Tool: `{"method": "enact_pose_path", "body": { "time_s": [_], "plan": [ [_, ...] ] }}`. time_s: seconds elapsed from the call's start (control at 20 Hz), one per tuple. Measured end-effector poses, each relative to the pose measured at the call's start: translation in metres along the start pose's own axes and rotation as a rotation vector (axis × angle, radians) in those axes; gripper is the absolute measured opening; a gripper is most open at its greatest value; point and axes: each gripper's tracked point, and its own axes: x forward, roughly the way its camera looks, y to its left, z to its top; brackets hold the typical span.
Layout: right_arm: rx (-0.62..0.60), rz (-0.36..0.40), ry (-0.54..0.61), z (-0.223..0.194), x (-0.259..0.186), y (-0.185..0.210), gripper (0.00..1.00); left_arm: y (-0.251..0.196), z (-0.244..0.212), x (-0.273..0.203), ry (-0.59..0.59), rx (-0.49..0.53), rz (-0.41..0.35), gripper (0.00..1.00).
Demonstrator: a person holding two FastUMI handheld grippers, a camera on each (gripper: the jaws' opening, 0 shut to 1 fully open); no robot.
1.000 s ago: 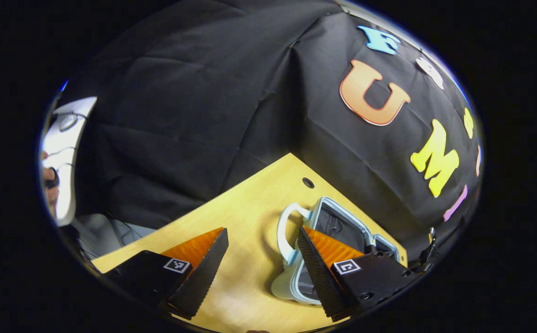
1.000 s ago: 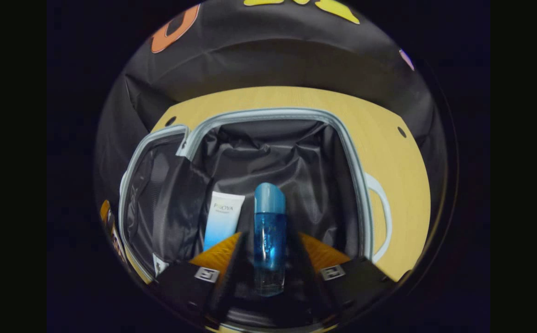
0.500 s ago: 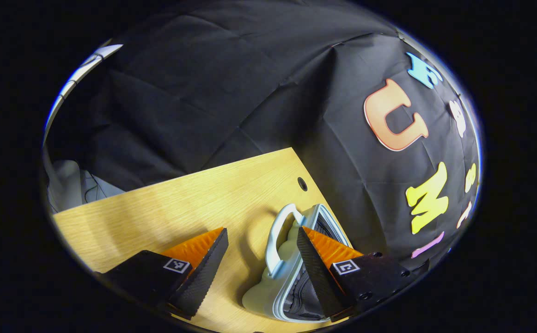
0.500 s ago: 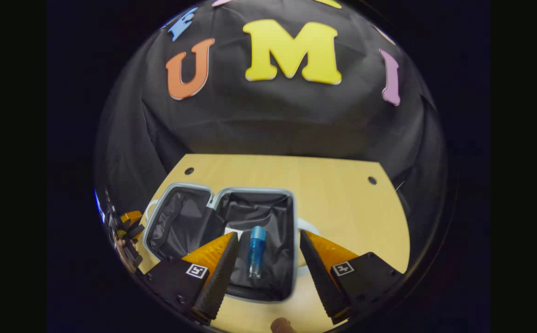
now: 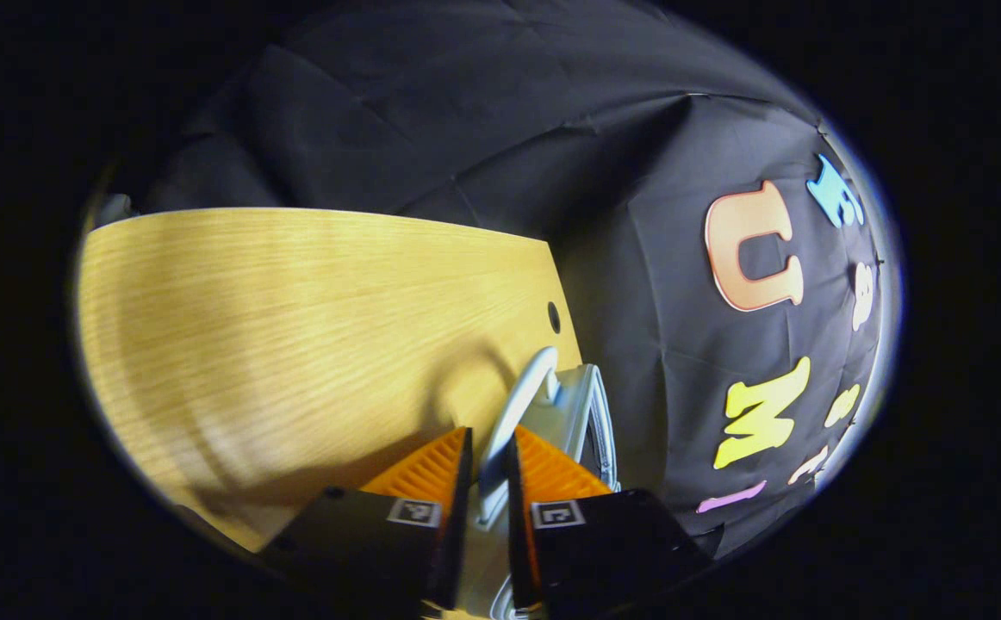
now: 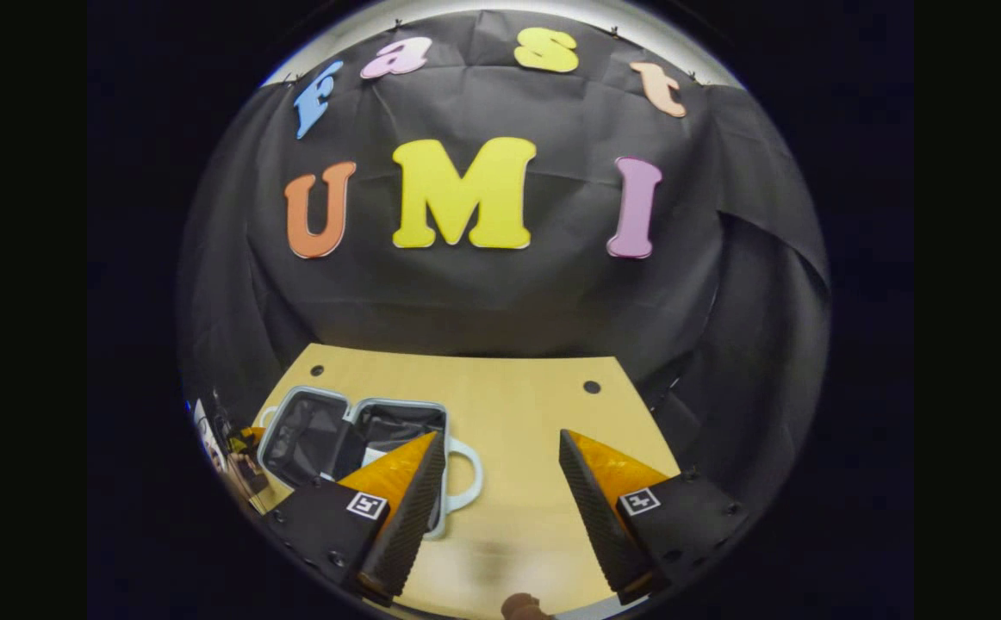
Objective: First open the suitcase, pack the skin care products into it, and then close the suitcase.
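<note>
Now the counter (image 6: 544, 405) carries one suitcase (image 6: 311, 426), lying open at about ten o'clock from my right hand-held gripper (image 6: 494, 508), whose fingers are spread wide on nothing. Closing, I judge, falls to my left hand-held gripper (image 5: 485, 482), the nearer one: its fingers are pinched on the one lid handle (image 5: 513, 413), whose long axis runs toward one o'clock, so the lid should swing over the other half. One pale tube (image 6: 373, 455) peeks from inside; other products I cannot make out.
</note>
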Motion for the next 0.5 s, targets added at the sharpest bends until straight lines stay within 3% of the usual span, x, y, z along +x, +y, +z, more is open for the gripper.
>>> {"method": "enact_pose_path", "body": {
  "time_s": [0.05, 0.2, 0.5],
  "plan": [
    [0.004, -0.015, -0.002, -0.001, -0.005, -0.01, 0.79, -0.002, 0.001, 0.001, 0.002, -0.004, -0.01, 0.14],
    [0.029, -0.041, -0.018, -0.001, -0.015, -0.032, 0.79, -0.01, 0.002, -0.002, -0.009, 0.003, -0.01, 0.06],
    [0.052, -0.024, -0.104, 0.019, -0.029, -0.063, 0.79, -0.102, 0.016, -0.037, -0.124, 0.265, 0.002, 0.03]
  ]
}}
